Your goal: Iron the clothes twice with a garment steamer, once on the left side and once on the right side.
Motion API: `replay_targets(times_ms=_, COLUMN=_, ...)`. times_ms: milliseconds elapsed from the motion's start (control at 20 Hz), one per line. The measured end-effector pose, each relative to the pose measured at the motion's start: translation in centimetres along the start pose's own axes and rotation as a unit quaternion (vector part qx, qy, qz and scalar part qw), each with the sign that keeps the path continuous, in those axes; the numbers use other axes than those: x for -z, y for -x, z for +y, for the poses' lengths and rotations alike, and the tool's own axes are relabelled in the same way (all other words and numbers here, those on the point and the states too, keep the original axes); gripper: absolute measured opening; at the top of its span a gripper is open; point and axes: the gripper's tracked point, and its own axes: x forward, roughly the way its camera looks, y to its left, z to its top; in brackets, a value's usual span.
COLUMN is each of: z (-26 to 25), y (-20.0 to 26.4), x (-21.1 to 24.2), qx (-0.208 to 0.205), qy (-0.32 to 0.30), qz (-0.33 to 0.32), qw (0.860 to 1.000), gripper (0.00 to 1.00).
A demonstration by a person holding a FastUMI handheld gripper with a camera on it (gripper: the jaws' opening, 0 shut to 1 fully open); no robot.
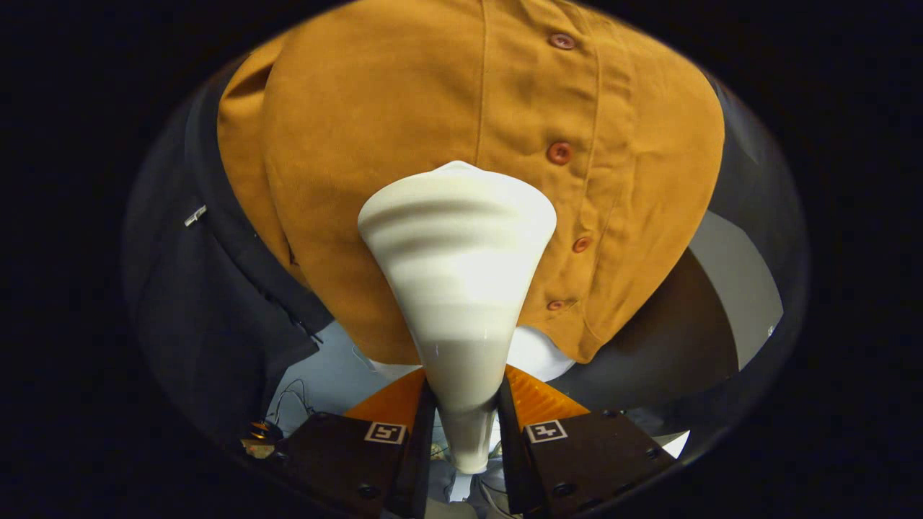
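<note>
Cream plastic cone-shaped steamer head (458,274) sits clamped in the hand-held gripper (465,414) — pressed to the hanging mustard-orange buttoned shirt (404,115), left of the buttons; how many passes remain can't be judged.

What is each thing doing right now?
Hand-held gripper: shut on the steamer's narrow handle.
White cone-shaped garment steamer: held between the fingers, wide head against the shirt.
Mustard-orange buttoned shirt: hanging, buttoned up, just beyond the steamer.
Dark garment: hanging beside the shirt, untouched.
</note>
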Motion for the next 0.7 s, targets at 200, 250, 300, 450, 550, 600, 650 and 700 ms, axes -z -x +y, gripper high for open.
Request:
replay_targets(times_ms=200, z=-2.2, y=2.4, x=-2.3, qx=0.009, qy=-0.016, qz=-0.032, qw=0.999, gripper=0.45)
replay_targets(times_ms=250, z=-2.7, y=3.0, x=-2.8, qx=0.011, qy=-0.019, qz=-0.041, qw=0.999, gripper=0.45)
replay_targets(times_ms=300, z=-3.2, y=3.7, x=-3.3, qx=0.013, qy=-0.023, qz=-0.049, qw=0.998, gripper=0.45)
replay_targets(times_ms=450, z=-4.8, y=6.2, x=-5.6, qx=0.021, qy=-0.033, qz=-0.081, qw=0.996, gripper=0.45)
replay_targets(times_ms=550, z=-6.2, y=7.3, x=-7.4, qx=0.024, qy=-0.04, qz=-0.107, qw=0.993, gripper=0.45)
replay_targets(times_ms=600, z=-6.7, y=8.0, x=-8.2, qx=0.026, qy=-0.044, qz=-0.121, qw=0.991, gripper=0.45)
replay_targets(times_ms=650, z=-7.2, y=9.0, x=-9.0, qx=0.029, qy=-0.046, qz=-0.135, qw=0.989, gripper=0.45)
replay_targets(times_ms=700, z=-7.5, y=10.0, x=-9.7, qx=0.032, qy=-0.048, qz=-0.149, qw=0.987, gripper=0.45)
